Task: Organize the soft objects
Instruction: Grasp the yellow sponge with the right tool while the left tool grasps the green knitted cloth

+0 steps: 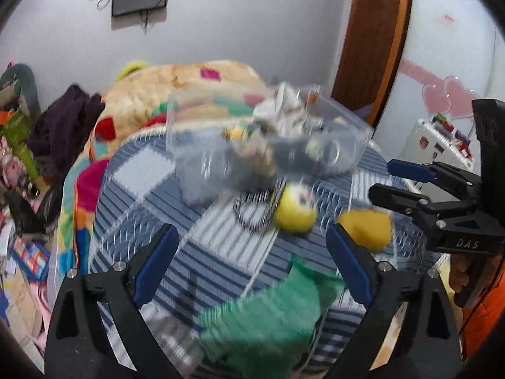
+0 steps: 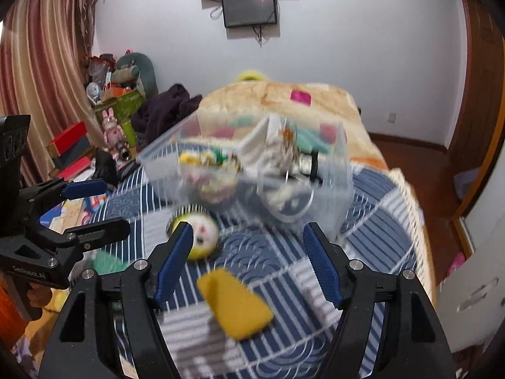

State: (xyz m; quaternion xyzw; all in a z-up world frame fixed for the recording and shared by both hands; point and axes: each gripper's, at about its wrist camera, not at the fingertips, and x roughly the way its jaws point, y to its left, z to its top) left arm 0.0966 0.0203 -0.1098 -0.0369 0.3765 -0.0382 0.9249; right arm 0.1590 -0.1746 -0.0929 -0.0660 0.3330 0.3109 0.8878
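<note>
**Bedroom bed with a clear bin and loose soft things**

Blue and white striped bedding (image 2: pixel 372 221) covers the near part of a bed, with a cream blanket (image 2: pixel 284 94) patched in bright colours lying further back toward a pale wall. Both views are blurred.

On the bedding sits a clear plastic bin (image 2: pixel 334 189), see-through on all sides, already holding a jumble of small items, among them something white and crumpled (image 2: pixel 268 148); the rest is too blurred to name.

Just in front of the bin lies a round yellow plush ball (image 2: pixel 205 237) with a white face patch and small dark and red marks. Nearer the cameras lies a flat mustard-yellow wedge of soft material (image 2: pixel 236 306), with straight edges and one narrow end. A crumpled green cloth (image 1: pixel 268 309) lies to the left of both, closest to the left wrist camera.

The left gripper (image 1: pixel 252 268) hovers above the green cloth with its blue-padded fingers (image 1: pixel 154 265) spread wide, holding nothing. The right gripper (image 2: pixel 249 265) hangs over the bedding with its fingers equally wide apart, the yellow wedge lying between and below them, untouched. Its left pad (image 2: pixel 175 262) overlaps the plush ball in the right wrist view.

A dark screen (image 2: pixel 249 8) is mounted on the wall, and boxes and toys (image 2: pixel 110 117) are piled beside the bed.
</note>
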